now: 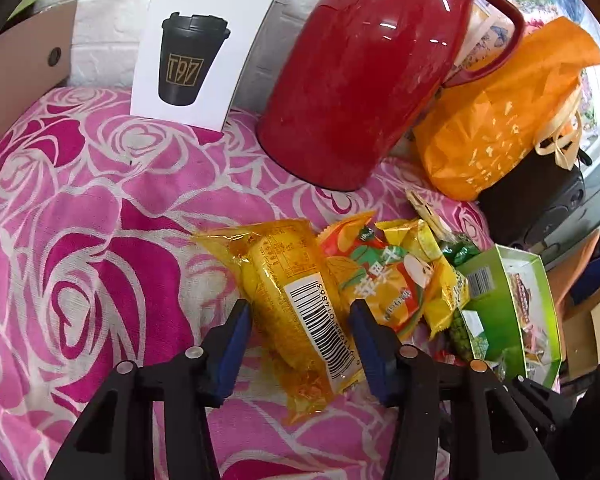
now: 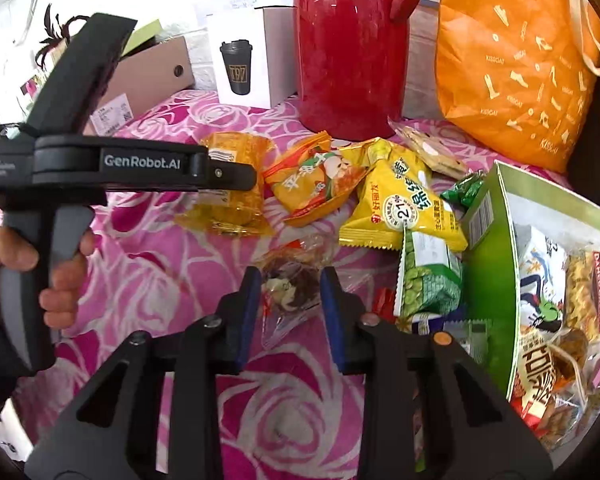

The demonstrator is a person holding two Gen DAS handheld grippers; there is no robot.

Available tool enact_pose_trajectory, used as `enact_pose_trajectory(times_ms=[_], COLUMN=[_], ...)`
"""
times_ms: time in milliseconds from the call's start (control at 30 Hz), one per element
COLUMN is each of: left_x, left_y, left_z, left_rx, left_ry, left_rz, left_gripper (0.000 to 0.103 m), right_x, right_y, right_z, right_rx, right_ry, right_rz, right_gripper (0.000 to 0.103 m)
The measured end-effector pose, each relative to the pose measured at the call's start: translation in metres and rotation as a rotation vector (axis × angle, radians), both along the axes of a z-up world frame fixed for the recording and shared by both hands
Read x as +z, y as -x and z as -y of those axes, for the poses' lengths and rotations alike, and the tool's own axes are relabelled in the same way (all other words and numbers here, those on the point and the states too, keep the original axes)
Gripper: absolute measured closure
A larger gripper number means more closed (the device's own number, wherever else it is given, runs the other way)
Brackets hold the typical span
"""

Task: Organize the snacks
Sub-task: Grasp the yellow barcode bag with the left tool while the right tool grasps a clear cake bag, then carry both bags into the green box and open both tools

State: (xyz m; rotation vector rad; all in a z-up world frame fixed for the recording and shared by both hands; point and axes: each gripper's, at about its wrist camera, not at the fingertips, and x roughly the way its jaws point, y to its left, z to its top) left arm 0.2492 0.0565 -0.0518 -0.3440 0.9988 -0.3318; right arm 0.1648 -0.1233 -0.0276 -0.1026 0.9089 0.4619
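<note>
Left wrist: left gripper (image 1: pixel 298 322) straddled yellow cake packet (image 1: pixel 288 304) on rose cloth (image 1: pixel 80 220), fingers apart, positioned for pickup.

Right wrist: right gripper (image 2: pixel 288 314) flanked clear dark-snack packet (image 2: pixel 290 292), fingers apart; green box (image 2: pixel 496 280) just beside, likely destination.

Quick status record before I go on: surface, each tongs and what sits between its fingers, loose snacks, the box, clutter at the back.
surface: pink rose-print cloth
left tongs: open, fingers either side of yellow cake packet, grip not confirmed
right tongs: open, straddling clear packet of dark snacks
loose snacks: orange apple-print packet, yellow packet, green pea packet
box: green box, open, already holds several packets
back: red thermos jug, white cup carton, orange bag
</note>
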Motion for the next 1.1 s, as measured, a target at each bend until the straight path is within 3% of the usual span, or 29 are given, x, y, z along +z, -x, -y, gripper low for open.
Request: enact_pose_trajectory(times_ms=[100,200,367,500,733,767,800,933,1100], left_x=[0.004,0.011,0.016,0.009,-0.006,-0.007,-0.006,0.01,0.052], left_y=[0.009,0.023,0.04,0.039,0.033,0.034,0.036,0.049,0.071], left_z=[-0.001,-0.006,-0.017,-0.02,-0.02,-0.02,-0.021,-0.021,-0.011], left_rx=[-0.043,-0.066,-0.067,-0.041,-0.019,-0.02,-0.022,-0.018,-0.026], left_ry=[0.0,-0.02,-0.057,-0.083,-0.07,-0.065,-0.055,-0.067,-0.072], left_rz=[-0.006,0.0,-0.004,-0.029,-0.055,-0.056,-0.058,-0.021,0.07], left_gripper=[0.06,0.063,0.061,0.049,0.05,0.06,0.06,0.061,0.061], right_x=[0.008,0.013,-0.011,-0.02,-0.024,-0.025,-0.024,-0.004,0.037], right_y=[0.0,-0.006,-0.018,-0.008,-0.002,-0.002,0.0,0.011,0.031], right_z=[0.001,-0.002,-0.016,-0.019,-0.012,-0.014,-0.014,-0.009,0.003], right_rx=[0.002,-0.012,0.04,0.056,0.043,0.043,0.043,0.034,0.015], right_ry=[-0.01,0.006,0.046,0.039,0.029,0.035,0.038,-0.008,-0.075], right_rz=[0.024,0.064,-0.025,-0.063,-0.086,-0.085,-0.082,-0.035,0.064], right_gripper=[0.067,0.026,0.025,0.037,0.04,0.041,0.042,0.044,0.044])
